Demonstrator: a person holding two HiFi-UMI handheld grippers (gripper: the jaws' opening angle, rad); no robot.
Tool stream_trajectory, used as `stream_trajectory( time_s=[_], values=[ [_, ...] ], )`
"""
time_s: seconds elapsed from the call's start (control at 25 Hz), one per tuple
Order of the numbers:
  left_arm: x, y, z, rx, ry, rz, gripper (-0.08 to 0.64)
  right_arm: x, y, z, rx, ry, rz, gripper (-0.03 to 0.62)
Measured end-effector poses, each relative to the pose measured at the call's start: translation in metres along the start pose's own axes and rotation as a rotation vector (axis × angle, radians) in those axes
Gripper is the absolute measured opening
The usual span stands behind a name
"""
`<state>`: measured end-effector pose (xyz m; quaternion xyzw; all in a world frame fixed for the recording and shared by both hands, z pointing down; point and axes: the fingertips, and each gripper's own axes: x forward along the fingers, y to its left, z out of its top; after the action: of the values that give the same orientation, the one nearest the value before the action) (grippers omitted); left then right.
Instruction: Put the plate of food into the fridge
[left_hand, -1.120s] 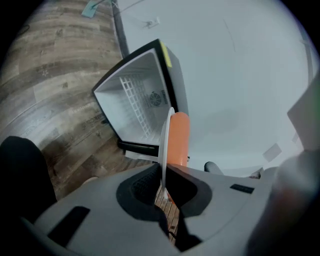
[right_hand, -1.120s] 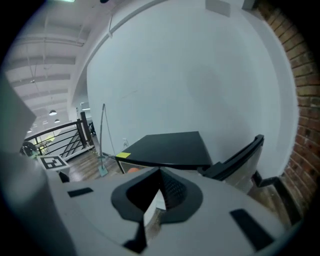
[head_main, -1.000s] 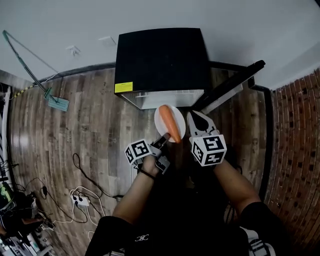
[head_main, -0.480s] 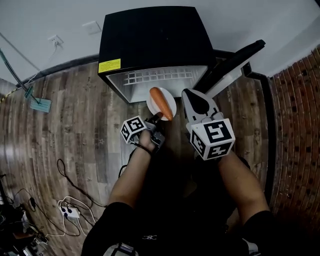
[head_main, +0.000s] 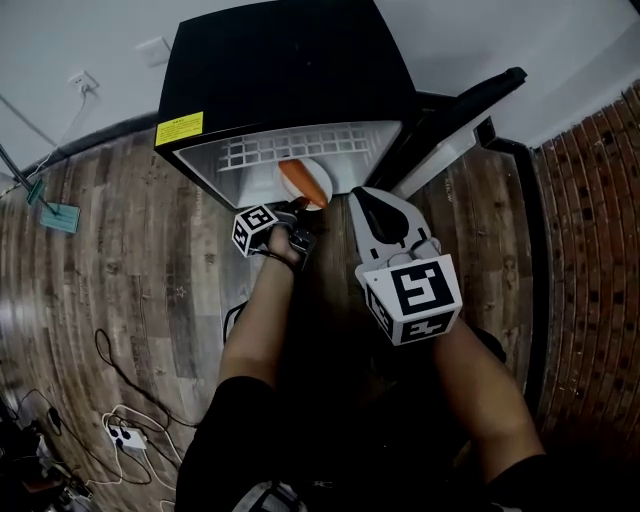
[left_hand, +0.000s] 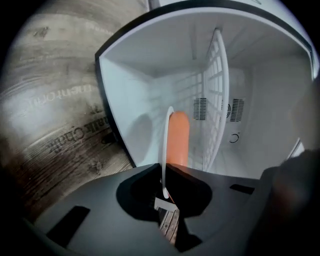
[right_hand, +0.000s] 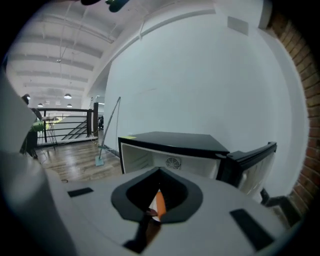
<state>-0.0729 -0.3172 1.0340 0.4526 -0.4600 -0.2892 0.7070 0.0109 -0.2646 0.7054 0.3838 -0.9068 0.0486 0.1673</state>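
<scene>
1. At the near mouth of the open black fridge (head_main: 290, 70): white plate (head_main: 318, 170) carrying one long orange food item (head_main: 305, 181). Fridge door (head_main: 455, 120) is swung out to the right.
2. Left gripper (head_main: 300, 212): jaws clamped on the near rim of the plate. In the left gripper view the rim sits pinched right at the jaw tips (left_hand: 163, 192). The plate (left_hand: 165, 150) shows edge-on there and runs straight away from the jaws toward the far wall of the fridge.
3. Orange food item (left_hand: 178, 140) lies along the plate, its length in line with the left jaws and its far end toward the fridge interior. It does not touch the jaws.
4. Wire shelf (left_hand: 216, 100) runs parallel to the plate on the plate's food side, clearly apart from it. The plate's far part falls within the frame of the fridge opening. How deep it reaches cannot be told.
5. Right gripper (head_main: 360, 195): jaws together, nothing between them. The right gripper view shows the tips meeting (right_hand: 150, 214), with a slice of orange food item (right_hand: 159, 203) and plate seen beyond through the jaw opening.
6. Relative position, head view: the right gripper tips are just to the right of the plate's right rim, with no contact visible. The left gripper is at the plate's near-left edge.
7. Marker cubes: left (head_main: 255, 230) and right (head_main: 412, 297), both near of the plate.
8. Wood floor (head_main: 100, 280) under the fridge.
</scene>
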Motion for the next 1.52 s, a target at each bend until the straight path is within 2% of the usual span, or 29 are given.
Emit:
stream_trajectory(
  time_s=[0.12,0.36,0.52,0.68,0.96,1.04,1.08,1.24,1.32,1.4,1.52],
  values=[
    [0.026,0.005,0.012,-0.013,-0.006,-0.002,0.025,0.010,-0.006,-0.007,0.023,0.025,0.018,0.014],
    [0.062,0.012,0.038,-0.062,-0.050,-0.013,0.032,0.018,-0.010,-0.013,-0.081,0.057,0.016,0.014],
    [0.081,0.016,0.050,-0.083,-0.070,-0.033,0.032,0.019,-0.020,-0.017,-0.020,0.075,0.031,0.014],
    [0.087,0.021,0.052,-0.110,-0.077,-0.020,0.032,0.021,-0.032,-0.016,-0.015,0.074,0.021,0.014],
    [0.097,0.031,0.057,-0.063,-0.071,0.052,0.035,0.026,-0.044,-0.015,-0.020,0.077,0.010,0.014],
    [0.097,0.031,0.061,-0.002,-0.080,0.095,0.035,0.026,-0.047,-0.017,-0.027,0.083,0.005,0.014],
    [0.097,0.032,0.062,0.061,-0.079,0.131,0.034,0.026,-0.048,-0.018,-0.028,0.088,0.005,0.014],
    [0.096,0.039,0.061,0.443,-0.022,0.310,0.041,0.023,-0.050,-0.020,-0.042,0.093,-0.005,0.014],
    [0.095,0.042,0.063,0.551,-0.016,0.364,0.056,0.023,-0.049,-0.019,-0.052,0.091,-0.009,0.014],
    [0.091,0.045,0.069,0.637,-0.043,0.423,0.082,0.024,-0.046,-0.018,-0.060,0.092,-0.003,0.014],
    [0.075,0.052,0.088,0.840,-0.121,0.592,0.137,0.024,-0.039,-0.018,-0.078,0.093,0.011,0.014]
  ],
)
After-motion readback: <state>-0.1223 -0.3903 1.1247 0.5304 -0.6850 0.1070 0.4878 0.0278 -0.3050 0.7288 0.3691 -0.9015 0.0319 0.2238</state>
